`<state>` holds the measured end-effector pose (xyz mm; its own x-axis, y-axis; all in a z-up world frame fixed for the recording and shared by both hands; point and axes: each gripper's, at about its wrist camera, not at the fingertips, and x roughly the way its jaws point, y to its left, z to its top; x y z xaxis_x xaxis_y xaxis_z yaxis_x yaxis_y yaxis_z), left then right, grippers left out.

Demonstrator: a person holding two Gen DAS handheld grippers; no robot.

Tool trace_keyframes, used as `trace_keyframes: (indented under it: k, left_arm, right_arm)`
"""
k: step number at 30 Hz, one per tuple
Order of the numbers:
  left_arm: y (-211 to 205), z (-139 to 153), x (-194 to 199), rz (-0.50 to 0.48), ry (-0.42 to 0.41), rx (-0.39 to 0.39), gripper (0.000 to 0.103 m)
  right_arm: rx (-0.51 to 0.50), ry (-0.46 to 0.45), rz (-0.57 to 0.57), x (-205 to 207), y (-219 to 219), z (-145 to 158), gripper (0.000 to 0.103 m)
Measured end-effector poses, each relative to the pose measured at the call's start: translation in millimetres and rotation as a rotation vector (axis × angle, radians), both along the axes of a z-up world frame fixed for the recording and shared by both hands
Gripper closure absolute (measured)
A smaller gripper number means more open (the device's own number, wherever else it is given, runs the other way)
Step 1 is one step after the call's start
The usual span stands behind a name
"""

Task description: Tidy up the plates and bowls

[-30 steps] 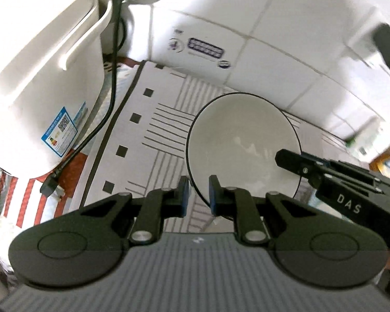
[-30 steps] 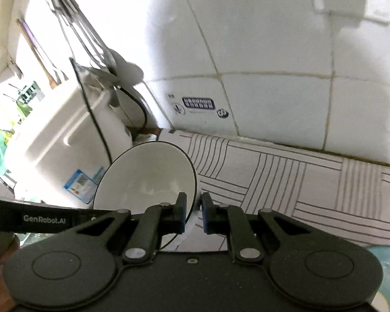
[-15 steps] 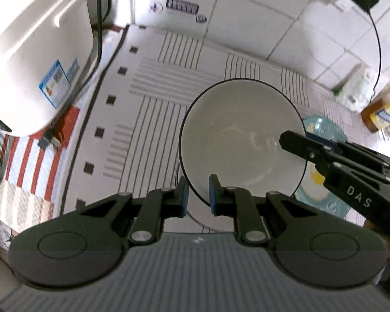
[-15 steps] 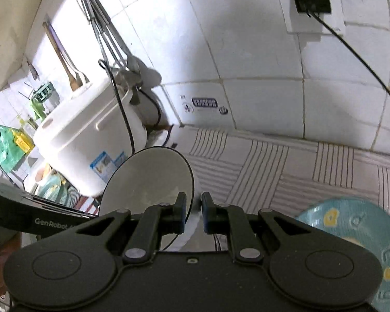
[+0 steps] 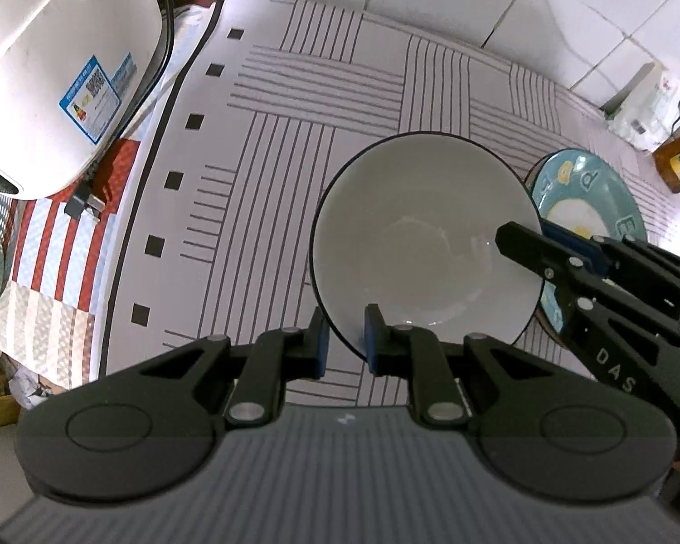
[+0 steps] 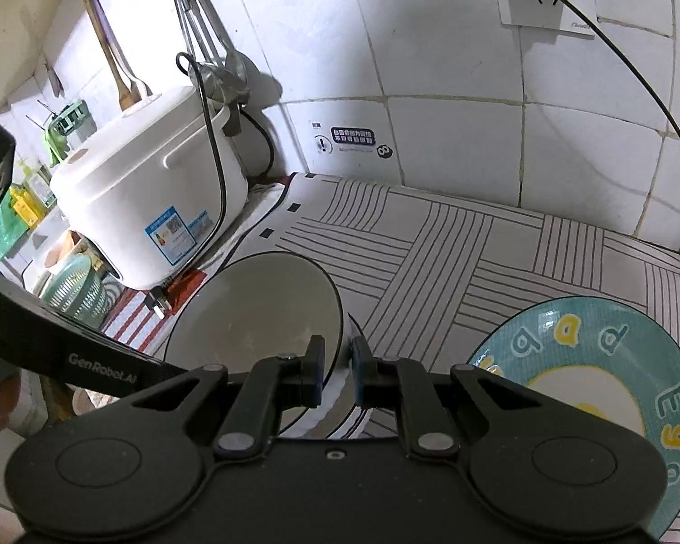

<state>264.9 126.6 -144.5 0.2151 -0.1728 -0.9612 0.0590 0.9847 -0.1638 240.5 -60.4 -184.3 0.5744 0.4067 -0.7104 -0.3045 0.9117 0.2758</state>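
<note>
A white bowl (image 5: 424, 240) with a thin dark rim is gripped at its near edge between the pads of the left tool (image 5: 343, 342), while its right edge is clasped by the right tool (image 5: 528, 245), which enters from the right. Just right of the bowl, a teal plate (image 5: 587, 190) with letters is seen on the striped mat (image 5: 294, 113) covering the desk. A white rice cooker (image 5: 63, 59) is seen at far left.
</note>
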Motion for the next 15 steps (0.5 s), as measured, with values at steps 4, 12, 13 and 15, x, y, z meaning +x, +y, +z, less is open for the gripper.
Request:
trace_keyframes:
  k: [4,12,13,15]
  left_arm:
    - [0.9,-4.1,1.5,0.010,0.023,0.000,0.088]
    - [-0.4,-5.7,5.9,0.001,0.014,0.012,0.085]
    - [-1.0,-6.3,6.2,0.001,0.017,0.014,0.085]
    - [-0.7,-6.6,6.9,0.006,0.020,0.015,0.085]
  right_arm:
    - [-0.032,-0.008,0.010,-0.7,5.4,-1.0,0.087]
    - [-0.118,-0.052,0.018,0.1,14.9,-3.4,0.087]
    - [-0.112,-0.048,0.013,0.6,14.6,-3.5,0.087]
    - [-0.106,-0.042,0.007,0.8,13.4,-4.0,0.087]
